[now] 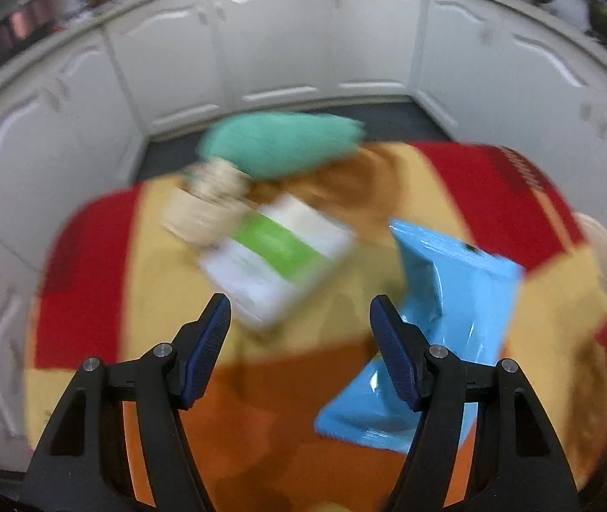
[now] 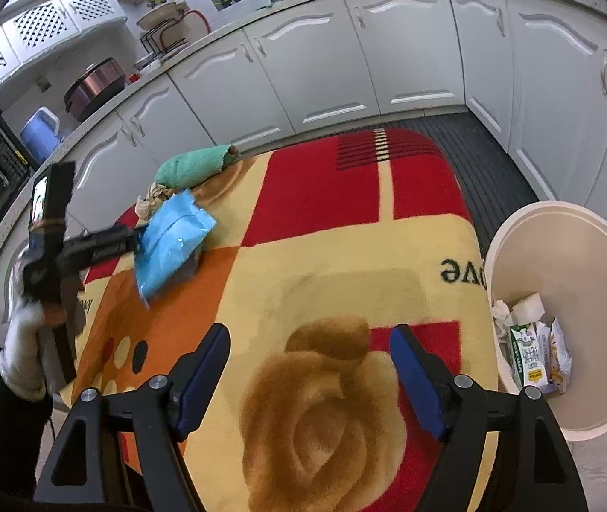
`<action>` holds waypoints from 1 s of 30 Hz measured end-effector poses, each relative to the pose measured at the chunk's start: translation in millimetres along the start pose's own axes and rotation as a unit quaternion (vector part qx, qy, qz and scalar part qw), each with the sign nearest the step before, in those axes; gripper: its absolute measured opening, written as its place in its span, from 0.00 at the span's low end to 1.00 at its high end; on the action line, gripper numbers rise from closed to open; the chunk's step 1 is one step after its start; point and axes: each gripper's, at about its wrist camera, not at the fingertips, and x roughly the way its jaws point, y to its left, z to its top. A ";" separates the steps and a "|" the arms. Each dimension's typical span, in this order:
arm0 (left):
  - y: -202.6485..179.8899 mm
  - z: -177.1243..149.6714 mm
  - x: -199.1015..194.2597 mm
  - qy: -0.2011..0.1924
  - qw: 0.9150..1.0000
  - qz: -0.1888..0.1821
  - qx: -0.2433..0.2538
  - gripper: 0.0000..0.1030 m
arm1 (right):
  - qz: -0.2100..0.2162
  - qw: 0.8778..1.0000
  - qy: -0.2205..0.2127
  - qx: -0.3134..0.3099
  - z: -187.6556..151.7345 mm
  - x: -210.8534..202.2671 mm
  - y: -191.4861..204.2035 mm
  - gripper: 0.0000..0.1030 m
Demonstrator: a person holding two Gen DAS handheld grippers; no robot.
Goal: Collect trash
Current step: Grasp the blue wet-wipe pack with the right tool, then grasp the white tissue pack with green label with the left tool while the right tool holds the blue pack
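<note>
My left gripper (image 1: 299, 311) is open and empty above the blanket-covered table (image 1: 303, 426). A blue plastic bag (image 1: 444, 311) lies just right of it, behind the right finger. A white and green carton (image 1: 280, 256) lies ahead, with crumpled brown paper (image 1: 209, 205) and a green cloth (image 1: 282, 145) beyond it. The left wrist view is blurred. My right gripper (image 2: 310, 339) is open and empty over the table's near part (image 2: 325, 290). The right wrist view shows the left gripper (image 2: 132, 237) beside the blue bag (image 2: 171, 239), the paper (image 2: 152, 200) and the cloth (image 2: 192, 166).
A cream trash bin (image 2: 568, 256) stands right of the table, holding a milk carton (image 2: 527, 352), wrappers and tissue. White kitchen cabinets (image 2: 346, 64) curve around the back and sides. Dark floor (image 2: 482, 158) runs between table and cabinets.
</note>
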 end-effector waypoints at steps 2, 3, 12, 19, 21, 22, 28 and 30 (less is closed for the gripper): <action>-14.0 -11.3 -8.7 0.004 0.999 -0.042 0.013 0.64 | 0.001 1.000 -0.004 0.007 1.9 -0.6 -1.0 0.73; -18.5 -15.6 -13.2 0.005 0.998 -0.058 0.017 0.64 | 0.002 1.000 -0.006 0.011 3.4 -1.0 -0.9 0.73; 28.7 -28.3 -55.7 -0.044 0.996 -0.064 -0.033 0.65 | 0.043 0.999 -0.011 0.003 10.8 5.1 26.7 0.82; 72.5 -23.0 -44.3 -0.063 0.995 -0.044 -0.066 0.67 | 0.064 0.996 0.023 -0.056 20.5 47.5 86.6 0.87; 76.0 -20.1 -36.9 -0.065 0.995 -0.053 -0.062 0.74 | 0.063 0.994 0.040 -0.076 22.6 68.4 104.6 0.87; 76.1 -17.9 -32.1 -0.064 0.995 -0.059 -0.058 0.74 | 0.061 0.994 0.047 -0.083 22.9 78.3 110.3 0.87; 63.0 0.4 -4.8 -0.061 0.997 -0.050 -0.011 0.75 | 0.056 0.993 0.061 -0.090 19.1 109.3 100.2 0.55; 59.5 6.3 2.4 -0.060 0.997 -0.056 0.005 0.75 | 0.076 0.992 0.055 -0.087 20.0 98.5 92.7 0.44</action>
